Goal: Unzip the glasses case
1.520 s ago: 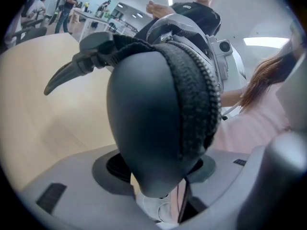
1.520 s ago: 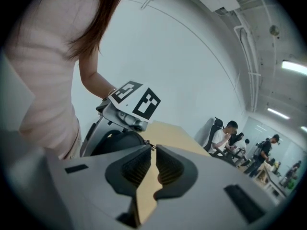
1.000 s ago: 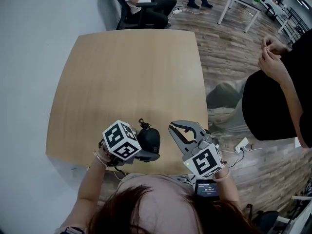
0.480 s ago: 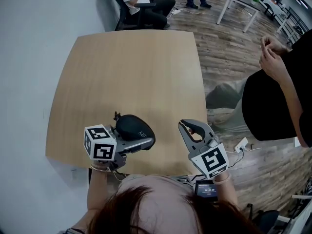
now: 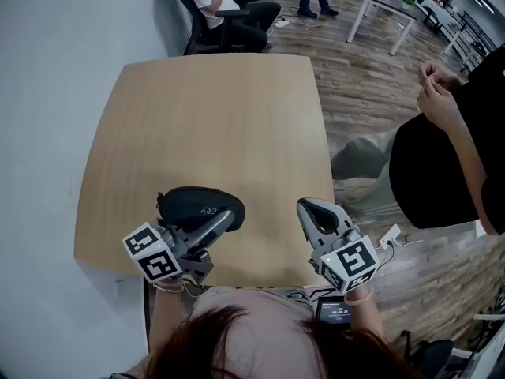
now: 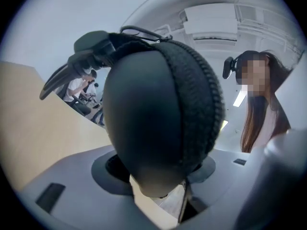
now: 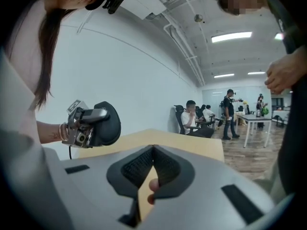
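My left gripper (image 5: pixel 211 226) is shut on the black oval glasses case (image 5: pixel 200 204) and holds it level in the air over the table's near edge. In the left gripper view the case (image 6: pixel 153 109) fills the middle between the jaws. Its ribbed zipper band (image 6: pixel 199 95) runs down the right side and a pull tab (image 6: pixel 67 73) sticks out at the upper left. My right gripper (image 5: pixel 317 214) hangs shut and empty to the right of the case, apart from it. The right gripper view shows the case (image 7: pixel 108 123) at left, well beyond the closed pads (image 7: pixel 144 169).
The wooden table (image 5: pixel 205 117) lies bare ahead. A person in black (image 5: pixel 442 164) stands at the right, off the table. Seated people (image 5: pixel 229 2) are beyond the far edge. A power strip (image 5: pixel 390 234) lies on the floor, and a white wall runs along the left.
My left gripper has risen with the case and swung from pointing down to level, turning the case onto its side. My right gripper has shifted a little right and rolled.
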The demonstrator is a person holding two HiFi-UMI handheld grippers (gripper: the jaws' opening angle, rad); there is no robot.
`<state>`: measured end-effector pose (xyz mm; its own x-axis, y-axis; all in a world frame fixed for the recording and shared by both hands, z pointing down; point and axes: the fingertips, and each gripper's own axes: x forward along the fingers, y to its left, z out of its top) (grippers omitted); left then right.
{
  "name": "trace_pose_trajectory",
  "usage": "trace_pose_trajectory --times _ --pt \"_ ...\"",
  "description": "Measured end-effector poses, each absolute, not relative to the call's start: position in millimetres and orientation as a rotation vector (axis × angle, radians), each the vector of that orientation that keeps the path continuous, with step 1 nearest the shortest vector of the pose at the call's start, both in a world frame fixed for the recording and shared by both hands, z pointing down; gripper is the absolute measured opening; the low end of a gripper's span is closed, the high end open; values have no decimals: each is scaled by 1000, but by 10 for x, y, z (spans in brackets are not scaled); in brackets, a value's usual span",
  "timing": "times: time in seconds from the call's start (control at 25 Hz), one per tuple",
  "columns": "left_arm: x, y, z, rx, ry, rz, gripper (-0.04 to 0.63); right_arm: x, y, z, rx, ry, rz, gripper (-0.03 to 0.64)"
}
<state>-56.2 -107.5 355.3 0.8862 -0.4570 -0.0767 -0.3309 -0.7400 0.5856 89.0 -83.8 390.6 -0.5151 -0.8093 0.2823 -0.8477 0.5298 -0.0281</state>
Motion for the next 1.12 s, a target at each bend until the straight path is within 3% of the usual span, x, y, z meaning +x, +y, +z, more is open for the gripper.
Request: trace_pose_trajectory --times 0.44,1.12 --pt "-813 -1046 3411 2406 -617 -471 255 896 -730 3920 1434 -2509 279 15" --pt "-945 -758 3345 2396 -549 -514 255 625 -456 3864 1429 -2488 252 15"
